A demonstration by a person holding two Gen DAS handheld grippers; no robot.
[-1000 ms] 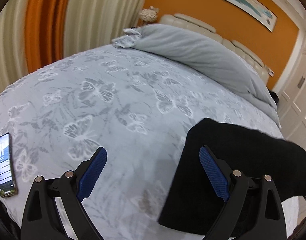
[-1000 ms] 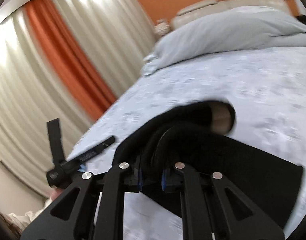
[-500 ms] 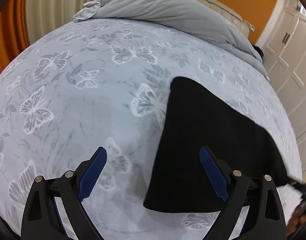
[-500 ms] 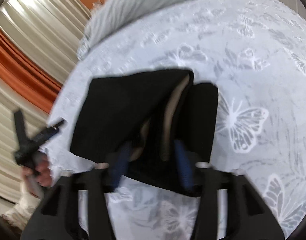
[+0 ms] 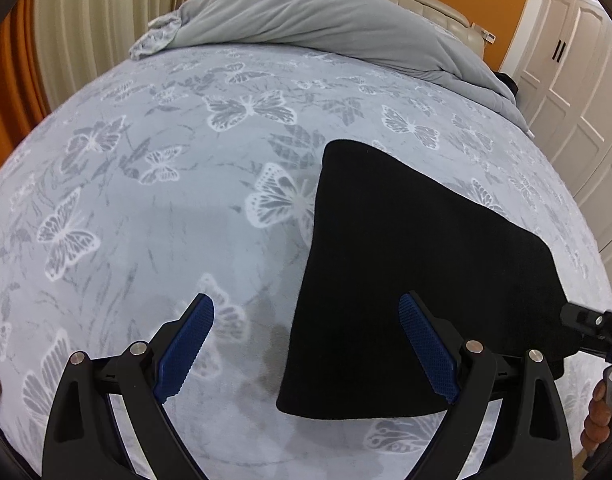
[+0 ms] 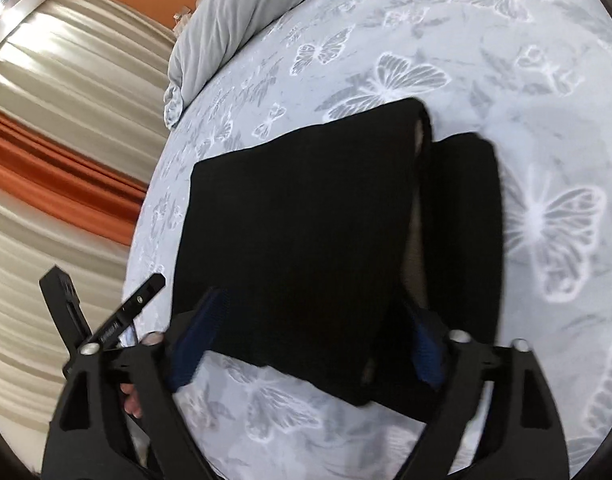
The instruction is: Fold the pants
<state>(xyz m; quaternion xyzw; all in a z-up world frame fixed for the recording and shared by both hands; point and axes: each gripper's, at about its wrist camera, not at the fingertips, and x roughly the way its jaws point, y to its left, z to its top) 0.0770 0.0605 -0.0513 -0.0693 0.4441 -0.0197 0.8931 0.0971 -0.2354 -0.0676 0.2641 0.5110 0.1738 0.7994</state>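
Note:
The black pants [image 5: 418,272] lie folded flat on the butterfly-print bedspread [image 5: 145,208]. In the right wrist view the pants [image 6: 297,232] show a top layer folded over a lower one, with a pale lining strip at the fold. My left gripper [image 5: 306,344] is open and empty, hovering above the pants' left edge. My right gripper [image 6: 314,340] is open and empty, just above the near edge of the pants. The right gripper's body also shows at the right edge of the left wrist view [image 5: 594,324].
A grey duvet [image 5: 326,28] is bunched along the headboard at the far end. White and orange curtains [image 6: 45,128] hang on the left side of the bed. White wardrobe doors [image 5: 574,72] stand on the right.
My right gripper has opened and let go of the pants' folded edge, which now lies flat on the bed. My left gripper has moved towards the pants, staying open.

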